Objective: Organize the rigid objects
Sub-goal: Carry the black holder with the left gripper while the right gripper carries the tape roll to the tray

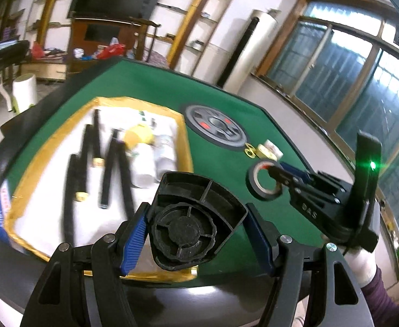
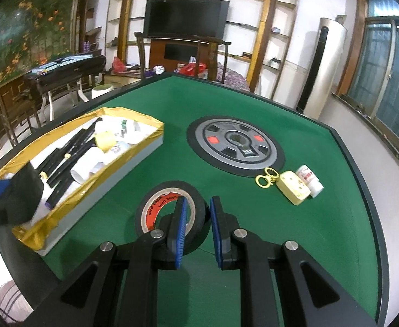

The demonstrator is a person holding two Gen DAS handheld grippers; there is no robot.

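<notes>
So, a chunky black plastic piece (image 1: 196, 218), ribbed on its underside with a scalloped round hub, is clamped between the ridged blue pads of the left gripper (image 1: 199, 234) and held above the near end of the gold-lined tray (image 2: 134, 147). That shallow rectangular tray, edged in shiny gold foil with a white bottom, is parked on the left of the green felt desk (image 2: 322, 218). Slim black sticks (image 2: 71, 147), white cylindrical bottles (image 2: 86, 167) and a pale yellow roll (image 2: 104, 139) are already packed inside it.

Over on the right, a roll of black tape (image 2: 169, 207) with a red-printed cardboard core is lying flat on the felt. It's straddled by the right gripper (image 2: 198, 229): one finger is dipped inside the ring, the other is outside the rim, and the pads are not yet pressed together, so it counts as parted rather than clamped.

Further back, a round grey and black disc (image 2: 235, 145) with red squares is set into the desk. Just beside it, small gold scissors (image 2: 266, 177), a cream rounded box (image 2: 293, 188) and a little white bottle (image 2: 310, 181) are clustered close together.
</notes>
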